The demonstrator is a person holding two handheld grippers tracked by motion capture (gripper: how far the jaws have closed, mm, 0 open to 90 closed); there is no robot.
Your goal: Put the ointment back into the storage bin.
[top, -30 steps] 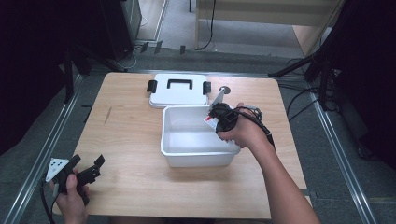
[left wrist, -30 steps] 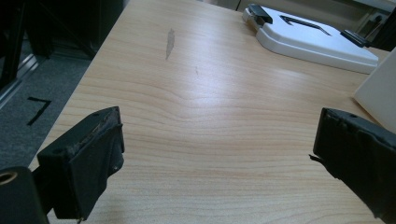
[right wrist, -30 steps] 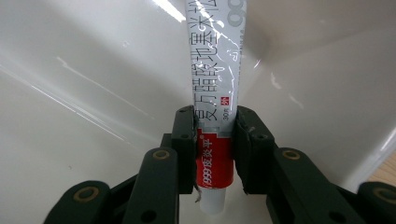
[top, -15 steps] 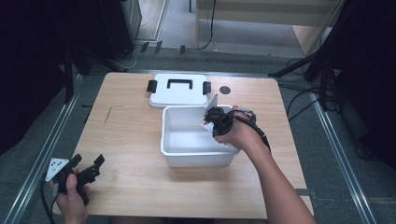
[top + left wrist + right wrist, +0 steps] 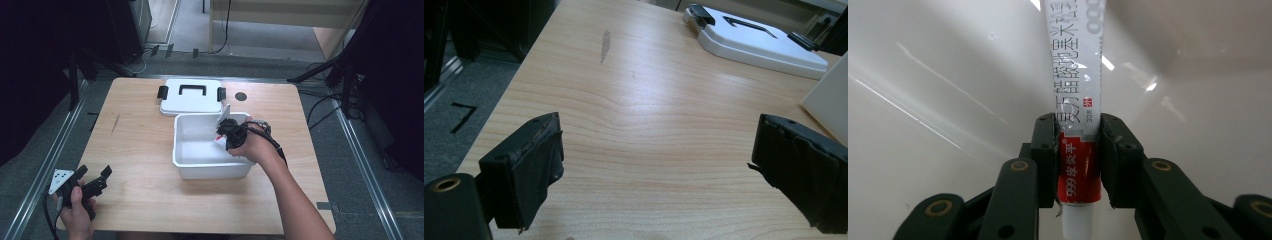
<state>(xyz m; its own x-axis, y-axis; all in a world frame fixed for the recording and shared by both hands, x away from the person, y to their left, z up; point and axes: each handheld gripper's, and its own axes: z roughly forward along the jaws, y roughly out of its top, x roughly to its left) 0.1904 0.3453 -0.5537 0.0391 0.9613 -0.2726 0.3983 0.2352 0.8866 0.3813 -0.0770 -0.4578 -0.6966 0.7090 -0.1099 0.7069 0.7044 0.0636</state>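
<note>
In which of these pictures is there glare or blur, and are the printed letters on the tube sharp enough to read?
Right gripper view: bright streaks of glare on the white box wall; the tube print is sharp between the right gripper jaws. Left gripper view: soft sheen on the table; the near left gripper jaws are slightly blurred. High view: even light on the table, dark surroundings.

white-and-red tube (image 5: 1075, 125), white bin (image 5: 200, 167), black jaws

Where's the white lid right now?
The white lid lies flat at the table's far edge in the high view, just behind the white bin, apart from both grippers.
</note>
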